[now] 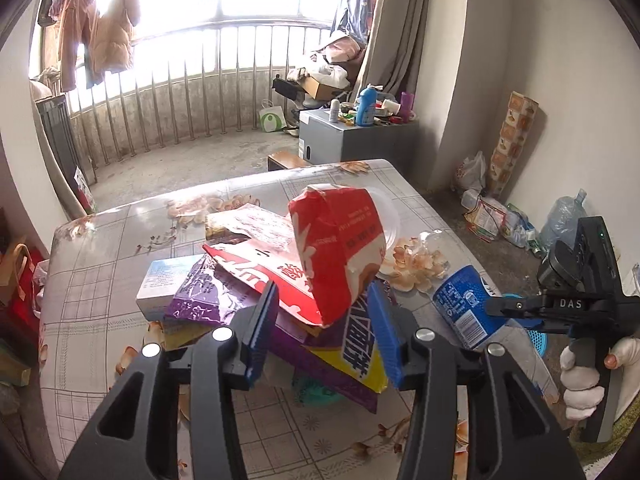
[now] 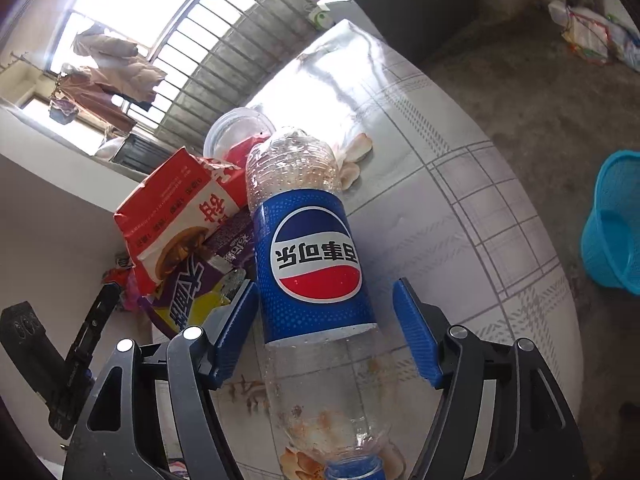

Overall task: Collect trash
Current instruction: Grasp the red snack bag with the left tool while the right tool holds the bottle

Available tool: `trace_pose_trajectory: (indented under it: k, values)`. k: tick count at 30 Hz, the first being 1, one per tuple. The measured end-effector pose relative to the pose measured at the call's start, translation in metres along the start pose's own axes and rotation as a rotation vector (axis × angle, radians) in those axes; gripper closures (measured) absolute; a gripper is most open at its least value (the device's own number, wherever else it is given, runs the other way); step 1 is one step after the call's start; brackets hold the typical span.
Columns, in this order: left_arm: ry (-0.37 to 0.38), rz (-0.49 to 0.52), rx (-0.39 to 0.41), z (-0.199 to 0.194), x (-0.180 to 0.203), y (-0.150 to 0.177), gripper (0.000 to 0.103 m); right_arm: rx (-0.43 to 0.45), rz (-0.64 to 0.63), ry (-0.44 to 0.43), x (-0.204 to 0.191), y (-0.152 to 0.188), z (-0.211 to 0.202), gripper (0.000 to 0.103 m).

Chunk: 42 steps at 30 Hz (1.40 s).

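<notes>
A pile of trash lies on the table (image 1: 100,264): a red and white snack bag (image 1: 340,248), a purple and yellow wrapper (image 1: 352,352), a small white box (image 1: 160,284) and a clear plastic cup (image 2: 236,128). My left gripper (image 1: 324,328) is open, its fingers on either side of the red bag's lower edge. An empty Pepsi bottle (image 2: 312,264) lies on the table at the right. My right gripper (image 2: 324,336) is open around the bottle's label, with a gap on the right side. The bottle (image 1: 460,304) and right gripper (image 1: 496,308) also show in the left wrist view.
A blue mesh trash basket (image 2: 616,224) stands on the floor right of the table. A grey cabinet (image 1: 340,140) with bottles stands beyond the table. Bags and a water jug (image 1: 564,216) lie along the right wall. A balcony railing (image 1: 180,96) is at the back.
</notes>
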State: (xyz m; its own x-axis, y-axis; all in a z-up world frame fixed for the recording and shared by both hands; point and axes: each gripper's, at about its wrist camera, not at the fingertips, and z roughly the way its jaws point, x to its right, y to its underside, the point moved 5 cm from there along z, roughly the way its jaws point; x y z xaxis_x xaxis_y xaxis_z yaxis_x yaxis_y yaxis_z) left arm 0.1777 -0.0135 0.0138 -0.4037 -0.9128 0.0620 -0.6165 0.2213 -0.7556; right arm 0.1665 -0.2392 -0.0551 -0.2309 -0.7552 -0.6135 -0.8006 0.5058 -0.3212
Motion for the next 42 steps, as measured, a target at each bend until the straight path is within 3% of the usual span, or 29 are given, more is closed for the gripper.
trace_pose_trajectory:
  k: [9, 15, 23, 27, 36, 42]
  values:
    - [0.028, 0.058, -0.086, 0.042, -0.005, -0.002, 0.058, -0.022, -0.031, 0.048, -0.001, 0.015, -0.005, 0.026]
    - [0.046, 0.127, -0.088, 0.050, 0.003, -0.002, 0.058, -0.043, -0.056, 0.097, -0.002, 0.015, -0.003, 0.025]
    - [0.102, 0.137, -0.074, 0.047, 0.011, -0.001, 0.088, -0.063, -0.082, 0.147, -0.005, 0.010, 0.004, 0.026]
    - [0.127, 0.129, -0.058, 0.038, 0.014, -0.003, 0.095, -0.077, -0.088, 0.152, -0.002, 0.011, 0.007, 0.038]
    - [0.137, 0.138, -0.001, -0.001, 0.021, -0.008, 0.098, -0.060, -0.057, 0.113, 0.002, 0.018, -0.006, 0.039]
    - [0.158, 0.112, 0.079, -0.042, 0.018, -0.022, 0.100, -0.030, -0.033, 0.048, 0.006, 0.029, -0.026, 0.039]
